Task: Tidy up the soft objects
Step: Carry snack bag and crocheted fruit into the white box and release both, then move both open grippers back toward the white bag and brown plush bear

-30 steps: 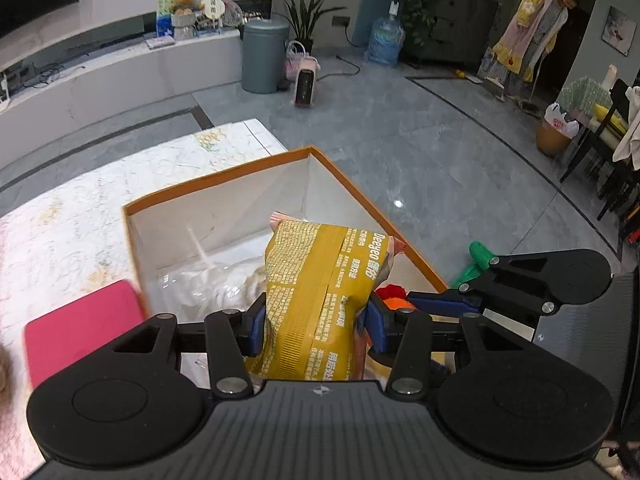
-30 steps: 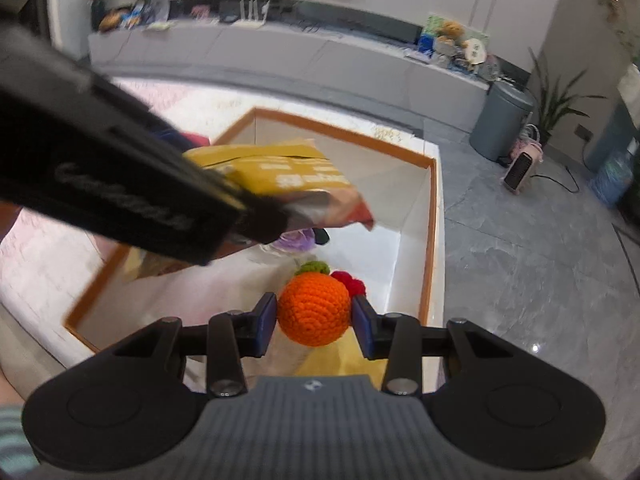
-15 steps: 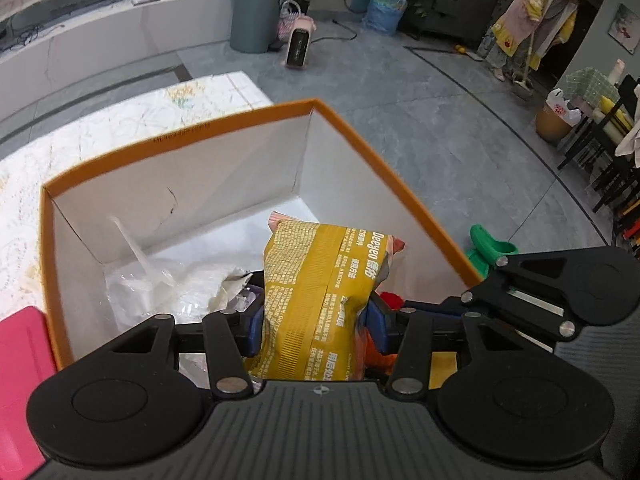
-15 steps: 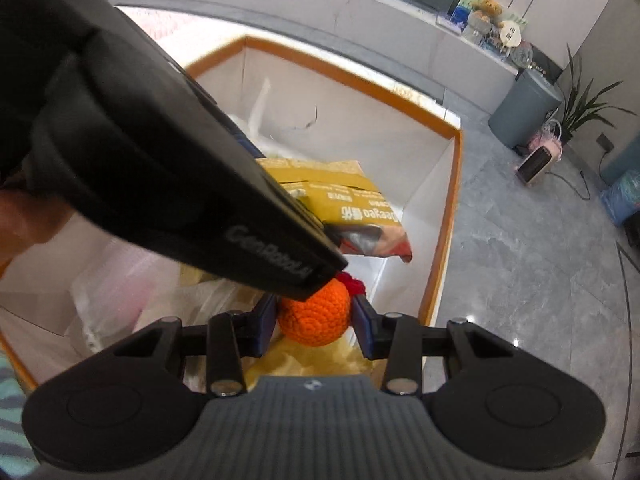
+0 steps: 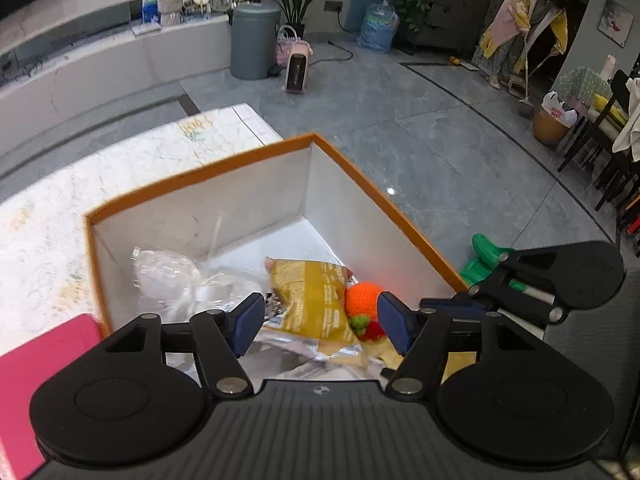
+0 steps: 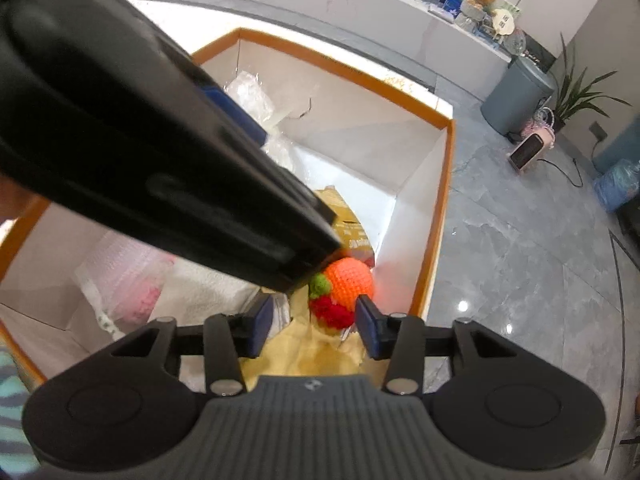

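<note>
Nearest the left wrist camera, the left claw (image 5: 321, 322) is seen spread wide with nothing held between its blue pads. Just beyond it, a yellow snack bag (image 5: 312, 300) is seen lying loose inside the orange-rimmed box (image 5: 200, 176), tilted against a crocheted orange ball (image 5: 362, 300) to its right. A red and green knitted piece (image 5: 366, 326) is pressed against the ball's near side. To the left of the bag, crumpled clear plastic wrap (image 5: 168, 276) is heaped on the box floor.

In the right wrist view, the right claw (image 6: 314, 326) is likewise parted and empty, its pads set apart on either side of the crocheted orange ball (image 6: 350, 282) (contact cannot be confirmed), which rests on a pale yellow cloth (image 6: 316, 354). The view's left is crossed by the dark, blurred body of the left tool.

Farther off, a pink block (image 5: 40, 360) lies outside the box, and a grey bin (image 5: 254, 42) stands on the floor.
</note>
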Available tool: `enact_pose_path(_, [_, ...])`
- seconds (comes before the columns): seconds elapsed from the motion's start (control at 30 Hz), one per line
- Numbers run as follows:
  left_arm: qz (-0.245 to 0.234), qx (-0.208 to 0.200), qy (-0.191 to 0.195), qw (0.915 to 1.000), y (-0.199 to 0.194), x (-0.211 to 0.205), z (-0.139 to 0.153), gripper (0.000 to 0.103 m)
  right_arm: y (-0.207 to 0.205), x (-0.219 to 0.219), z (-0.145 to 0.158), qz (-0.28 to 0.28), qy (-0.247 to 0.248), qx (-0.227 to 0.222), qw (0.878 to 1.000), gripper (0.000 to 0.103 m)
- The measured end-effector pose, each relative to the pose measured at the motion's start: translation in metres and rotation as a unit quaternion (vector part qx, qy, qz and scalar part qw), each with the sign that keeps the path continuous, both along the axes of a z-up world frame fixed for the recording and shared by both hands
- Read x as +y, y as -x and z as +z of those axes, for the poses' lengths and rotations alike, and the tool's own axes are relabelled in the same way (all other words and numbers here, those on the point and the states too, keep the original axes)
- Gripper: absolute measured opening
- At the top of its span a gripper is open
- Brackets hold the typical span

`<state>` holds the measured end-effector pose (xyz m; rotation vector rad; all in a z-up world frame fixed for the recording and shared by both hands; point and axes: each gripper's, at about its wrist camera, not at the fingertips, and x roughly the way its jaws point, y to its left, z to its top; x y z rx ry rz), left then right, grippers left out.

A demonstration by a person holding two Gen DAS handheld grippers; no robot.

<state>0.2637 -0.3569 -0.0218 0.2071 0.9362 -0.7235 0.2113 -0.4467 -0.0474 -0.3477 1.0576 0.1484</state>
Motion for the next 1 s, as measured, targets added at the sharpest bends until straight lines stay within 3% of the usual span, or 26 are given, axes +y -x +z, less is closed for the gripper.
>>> enact_pose_path(0.3, [0.009, -0.056, -0.001, 0.9984, 0.032, 0.04, 0.038, 0.072, 0.025, 0.018, 0.029, -0.013, -0.014, -0.032, 0.999, 0.054])
enact_pose_path(0.47, [0.013, -0.12, -0.025, 0.9924, 0.064, 0.08, 0.058, 0.072, 0.047, 0.038, 0.048, -0.024, -0.01, -0.056, 0.998, 0.057])
enact_pose_path(0.67, [0.029, -0.161, -0.049, 0.9853, 0.095, 0.132, 0.069, 0.072, 0.074, 0.062, 0.065, -0.029, -0.023, -0.08, 0.996, 0.058])
enact_pose_path(1.0, [0.094, -0.165, -0.028, 0.9814, 0.117, 0.216, 0.068, 0.072, 0.091, 0.118, 0.069, -0.034, -0.066, -0.111, 0.991, 0.062])
